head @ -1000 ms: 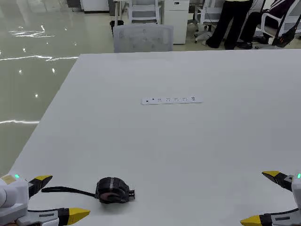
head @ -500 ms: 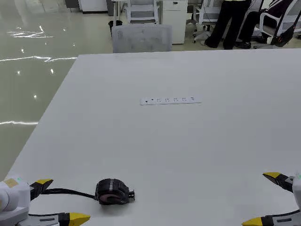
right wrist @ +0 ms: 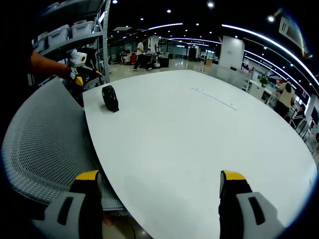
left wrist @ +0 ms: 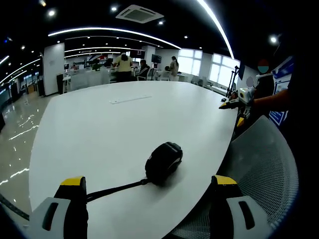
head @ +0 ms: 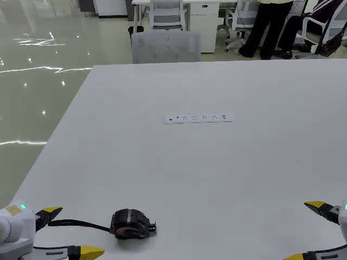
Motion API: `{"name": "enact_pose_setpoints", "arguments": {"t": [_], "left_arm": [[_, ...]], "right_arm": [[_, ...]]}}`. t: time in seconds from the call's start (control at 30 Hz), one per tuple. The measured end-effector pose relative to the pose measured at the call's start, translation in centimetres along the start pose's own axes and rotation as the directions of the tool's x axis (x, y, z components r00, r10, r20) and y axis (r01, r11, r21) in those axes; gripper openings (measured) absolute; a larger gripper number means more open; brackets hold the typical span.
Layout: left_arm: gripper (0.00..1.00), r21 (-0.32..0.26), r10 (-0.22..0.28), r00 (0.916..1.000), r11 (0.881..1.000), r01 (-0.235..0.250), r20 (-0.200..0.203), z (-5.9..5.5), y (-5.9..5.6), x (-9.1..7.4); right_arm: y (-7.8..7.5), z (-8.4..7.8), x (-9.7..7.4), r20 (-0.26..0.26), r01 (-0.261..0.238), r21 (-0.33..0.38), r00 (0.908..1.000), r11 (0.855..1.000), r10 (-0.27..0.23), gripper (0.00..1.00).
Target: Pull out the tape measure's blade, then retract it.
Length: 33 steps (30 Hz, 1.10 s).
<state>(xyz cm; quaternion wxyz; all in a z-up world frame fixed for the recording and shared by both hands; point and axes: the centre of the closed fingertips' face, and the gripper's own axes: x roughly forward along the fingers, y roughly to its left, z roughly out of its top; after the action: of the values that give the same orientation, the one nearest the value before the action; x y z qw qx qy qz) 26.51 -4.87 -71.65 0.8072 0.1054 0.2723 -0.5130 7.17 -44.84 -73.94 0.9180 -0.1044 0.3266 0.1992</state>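
Observation:
A black tape measure [head: 130,224] lies near the front left edge of the white table [head: 217,162], blade in, with its black wrist strap [head: 76,223] trailing left. My left gripper [head: 70,231] stands open just left of it, the strap running between its yellow tips. In the left gripper view the tape measure [left wrist: 163,162] sits a short way ahead of the open jaws of the left gripper [left wrist: 149,181]. My right gripper [head: 306,231] is open at the front right, far from the tape measure [right wrist: 110,97], nothing between its jaws.
A white power strip [head: 199,117] lies mid-table. A grey chair [head: 165,46] stands at the far edge, with people and office chairs [head: 271,27] beyond. A grey mesh chair back [right wrist: 45,144] is close behind the table's front edge.

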Motion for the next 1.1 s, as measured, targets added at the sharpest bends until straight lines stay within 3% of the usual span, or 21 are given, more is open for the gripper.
{"name": "enact_pose_setpoints", "arguments": {"t": [0.43, 0.57, 0.7, 0.8, 1.0, 1.07, 1.1], "left_arm": [[1.0, 0.01, -0.023, 0.9994, 1.0, 0.024, -0.025, 0.4, 0.0, 0.1], [1.0, 0.025, -0.039, 0.9976, 0.999, 0.04, -0.057, 0.5, -0.2, 0.4], [1.0, 0.093, -0.068, 0.9936, 0.993, 0.076, -0.091, 0.5, -0.8, 0.8], [1.0, 0.145, -0.086, 0.992, 0.984, 0.099, -0.093, 0.9, -1.1, 1.1], [1.0, 0.228, -0.105, 0.9789, 0.963, 0.145, -0.175, 1.0, -1.4, 1.9], [1.0, 0.279, -0.109, 0.9726, 0.946, 0.165, -0.205, 1.1, -1.4, 2.3], [1.0, 0.335, -0.097, 0.9667, 0.926, 0.175, -0.236, 1.0, -1.2, 2.6]], "right_arm": [[-0.1, 0.0, -0.4, -0.012, 0.01, 0.017, 0.9999, 1.0, -0.009, 1.0], [-0.2, 0.5, -0.3, -0.006, 0.01, 0.014, 0.9999, 1.0, -0.01, 1.0], [0.1, 1.2, 0.1, 0.002, 0.001, -0.004, 1.0, 1.0, -0.001, 1.0], [0.2, 1.5, 0.5, -0.006, -0.006, -0.012, 1.0, 1.0, 0.006, 1.0], [0.9, 2.7, 1.3, 0.007, -0.039, -0.056, 0.9992, 0.998, 0.039, 1.0], [1.1, 3.4, 1.6, 0.037, -0.052, -0.081, 0.9978, 0.995, 0.055, 1.0], [1.3, 3.8, 1.7, 0.044, -0.06, -0.088, 0.997, 0.994, 0.064, 1.0]]}}
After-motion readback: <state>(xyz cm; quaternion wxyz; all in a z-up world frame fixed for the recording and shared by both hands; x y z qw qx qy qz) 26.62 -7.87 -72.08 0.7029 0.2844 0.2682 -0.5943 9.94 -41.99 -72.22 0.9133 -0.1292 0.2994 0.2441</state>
